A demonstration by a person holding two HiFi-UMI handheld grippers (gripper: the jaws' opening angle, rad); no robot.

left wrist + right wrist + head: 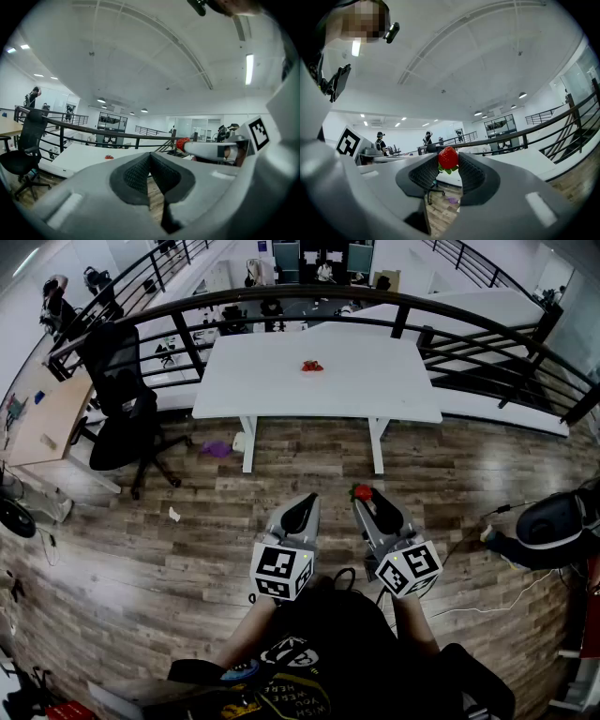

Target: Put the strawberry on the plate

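Note:
A red strawberry (448,158) with green leaves sits between the tips of my right gripper (448,162), which is shut on it. In the head view the strawberry (362,492) shows at the tip of the right gripper (365,498), held over the wood floor. My left gripper (302,506) is beside it, shut and empty, its pads meeting at the tip (150,157). The left gripper view also shows the strawberry (182,142). A white table (375,390) stands ahead with a small red object (311,366) on it; I cannot make out a plate.
A black office chair (127,418) stands left of the table, beside a wooden desk (47,413). A black railing (403,304) curves behind the table. A purple item (217,448) lies on the floor. A dark bag or helmet (553,526) sits at the right.

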